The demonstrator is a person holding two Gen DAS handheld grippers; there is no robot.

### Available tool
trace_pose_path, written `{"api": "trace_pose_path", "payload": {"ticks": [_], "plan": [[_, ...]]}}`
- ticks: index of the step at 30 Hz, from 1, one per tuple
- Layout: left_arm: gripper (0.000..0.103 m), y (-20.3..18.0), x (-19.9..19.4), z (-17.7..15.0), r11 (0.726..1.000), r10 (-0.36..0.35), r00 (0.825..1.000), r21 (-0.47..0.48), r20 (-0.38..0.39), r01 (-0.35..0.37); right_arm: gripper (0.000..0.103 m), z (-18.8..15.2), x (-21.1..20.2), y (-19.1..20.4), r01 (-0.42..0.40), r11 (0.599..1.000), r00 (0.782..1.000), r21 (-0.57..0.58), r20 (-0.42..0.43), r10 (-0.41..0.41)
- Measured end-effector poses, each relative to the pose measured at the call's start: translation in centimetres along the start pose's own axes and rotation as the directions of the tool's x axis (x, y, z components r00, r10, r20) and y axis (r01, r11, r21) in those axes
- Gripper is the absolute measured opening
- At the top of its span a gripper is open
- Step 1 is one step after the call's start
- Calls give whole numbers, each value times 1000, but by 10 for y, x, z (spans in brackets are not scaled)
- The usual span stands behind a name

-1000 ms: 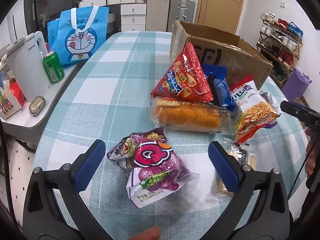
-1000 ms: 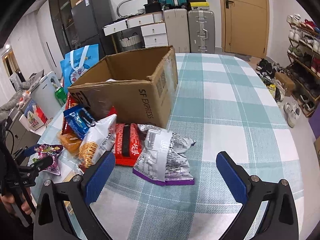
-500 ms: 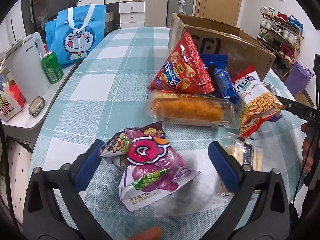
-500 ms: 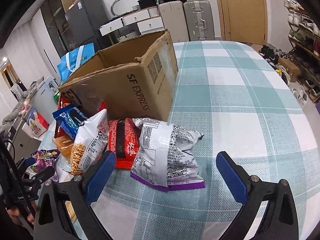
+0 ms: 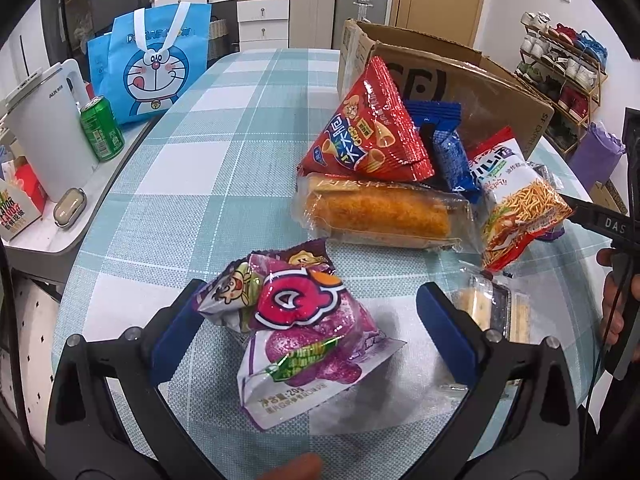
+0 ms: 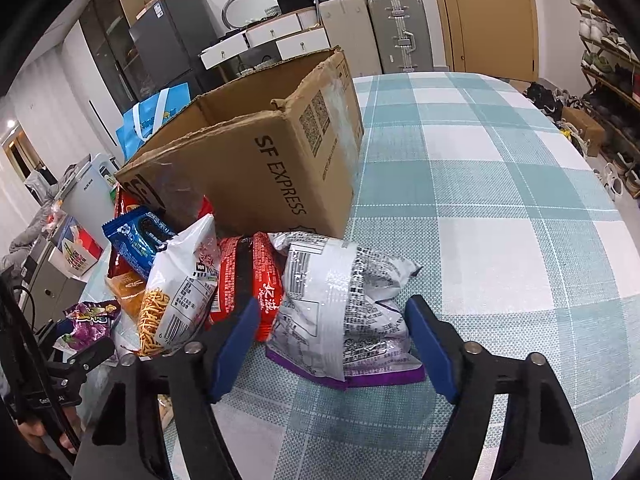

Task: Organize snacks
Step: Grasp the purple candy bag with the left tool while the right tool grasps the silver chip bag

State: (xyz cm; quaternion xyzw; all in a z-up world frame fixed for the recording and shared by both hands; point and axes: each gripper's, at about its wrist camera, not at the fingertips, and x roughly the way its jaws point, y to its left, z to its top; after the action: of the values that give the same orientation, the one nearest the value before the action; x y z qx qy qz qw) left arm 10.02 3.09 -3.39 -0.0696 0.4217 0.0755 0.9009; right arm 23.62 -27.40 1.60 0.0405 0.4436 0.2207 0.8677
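Both grippers hang over a teal-and-white checked tablecloth point(image 6: 500, 184) strewn with snack packets. Seen from its own camera, the right gripper point(image 6: 334, 336) has just been closing its jaws around a silver-and-purple snack bag point(image 6: 344, 308) that lies flat on the cloth; the blue pads stand on either side of the bag's near end, the right pad just at its edge, but whether they already press on it cannot be told. Touching that bag's left side lies a red packet point(image 6: 250, 280), and further left a white noodle-snack bag point(image 6: 180, 284) leans upward beside a blue biscuit pack point(image 6: 138, 240). Behind them all stands an open cardboard box point(image 6: 264, 160) printed SF EXPRESS, right up against the pile.

From the left wrist view, the left gripper point(image 5: 308, 328) has its jaws set wide apart, with a purple candy bag point(image 5: 304, 328) lying on the cloth between them; the left pad sits right at the bag's crumpled end, while the right pad stands clear of it. Just beyond the right pad lies a clear tray of crackers point(image 5: 488, 308). Further up the table a wrapped bread roll point(image 5: 380, 212) lies across, with a red triangular chip bag point(image 5: 372, 132) propped over it against the box. A green can point(image 5: 102, 128) and a blue cartoon tote point(image 5: 152, 68) stand off to the left, on a side counter.
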Motion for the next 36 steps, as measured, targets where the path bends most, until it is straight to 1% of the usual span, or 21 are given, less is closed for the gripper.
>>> {"api": "trace_pose_path", "payload": {"ticks": [1,4,5,9,17,19,24,28,32,36], "plan": [[102,-1,0,-1,1000,0,1000,2,0,0,65,0,0,0,-8,1000,1000,0,-1,8],[102,-1,1,-1,1000,1,1000,0,0,-1,59,0,-2,-2,-25,1000,1000,8,4,25],[102,0,1,-1,1000,1,1000,-1,1,-1,54,0,-3,-2,-26,1000,1000,8,12,26],[102,1,0,-1,1000,0,1000,-6,1,0,50,1,-11,-4,-44,999,998,11,51,43],[102,0,-2,-2,1000,3,1000,2,3,-3,50,4,-26,0,-54,999,994,-10,91,54],[102,-1,-3,-3,1000,4,1000,10,-7,-4,50,5,-29,1,-57,998,994,-14,96,58],[102,3,-4,-3,999,38,999,16,-9,-38,50,5,-36,1,-50,998,992,-21,117,53],[102,8,-3,-2,1000,10,1000,-2,-29,-10,50,5,-42,2,-49,998,990,-25,132,52],[102,6,0,-2,1000,2,999,20,-43,-1,50,5,-46,5,-50,998,988,-35,142,54],[98,6,2,-3,1000,-3,998,29,-61,5,50,5,-49,9,-51,998,987,-46,150,57]]}}
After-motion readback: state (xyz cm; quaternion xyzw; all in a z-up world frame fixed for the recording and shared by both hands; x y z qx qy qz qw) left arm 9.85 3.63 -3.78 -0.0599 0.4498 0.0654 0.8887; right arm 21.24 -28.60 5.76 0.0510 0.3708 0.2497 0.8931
